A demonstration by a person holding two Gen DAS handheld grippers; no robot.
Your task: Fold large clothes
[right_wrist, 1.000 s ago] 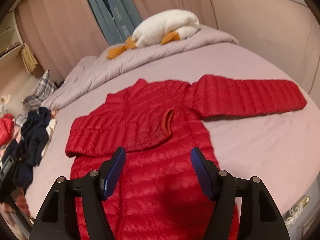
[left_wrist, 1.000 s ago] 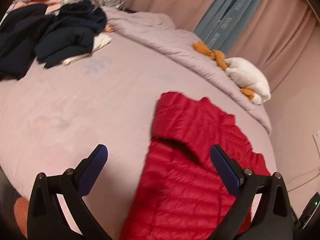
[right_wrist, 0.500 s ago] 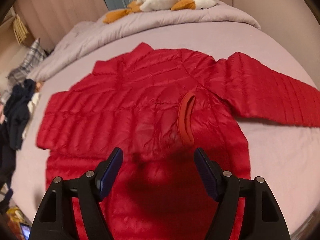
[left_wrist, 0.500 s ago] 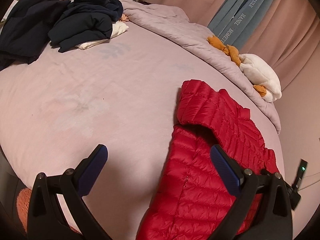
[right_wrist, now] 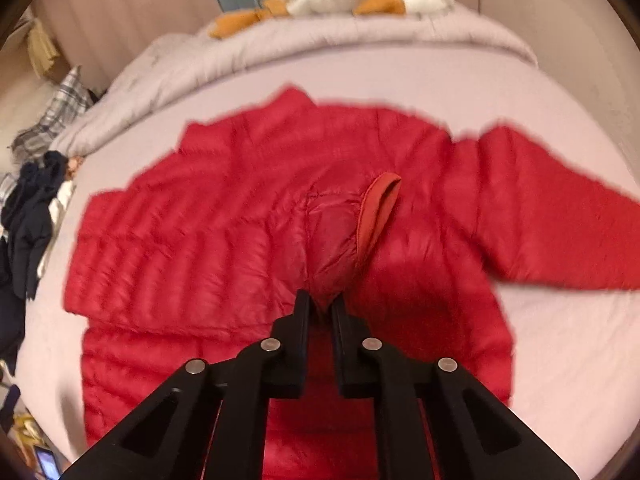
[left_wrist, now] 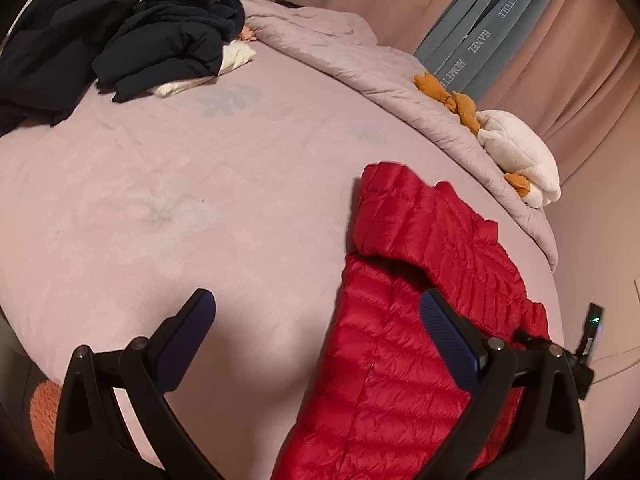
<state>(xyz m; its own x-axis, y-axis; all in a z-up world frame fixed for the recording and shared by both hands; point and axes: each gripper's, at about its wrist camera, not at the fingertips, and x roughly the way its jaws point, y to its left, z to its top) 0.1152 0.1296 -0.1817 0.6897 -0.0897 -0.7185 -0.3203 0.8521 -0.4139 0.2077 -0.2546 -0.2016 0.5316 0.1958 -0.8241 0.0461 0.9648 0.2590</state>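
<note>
Jacket: the red quilted down jacket (right_wrist: 248, 216) lies spread on the mauve bed (right_wrist: 540, 340), directly ahead of and beneath the right jaws; one sleeve is folded across the chest, the other sleeve (right_wrist: 560, 216) stretches off to the right of them.
Right gripper (right_wrist: 320, 300): jaws nearly closed, pinching the puffy end of the folded sleeve just below its orange-lined cuff (right_wrist: 380, 208).
Left gripper (left_wrist: 316, 320): jaws wide apart and holding nothing; the jacket's edge (left_wrist: 420, 320) sits under the right-hand jaw, bare bed sheet under the other.
Slip risk: the shell looks slick and the pinch takes only a small bunch, so a quick lift could pull it free.
Fold risk: dragging the sleeve with one gripper may tug the body askew, since the left jaws pin nothing down.
Bulge risk: trapped air in the quilting could spring a fold open.
Clutter: the heap of dark navy clothes (left_wrist: 168, 52) lies far ahead of the left jaws, well apart from the jacket, so it is unlikely to interfere.
</note>
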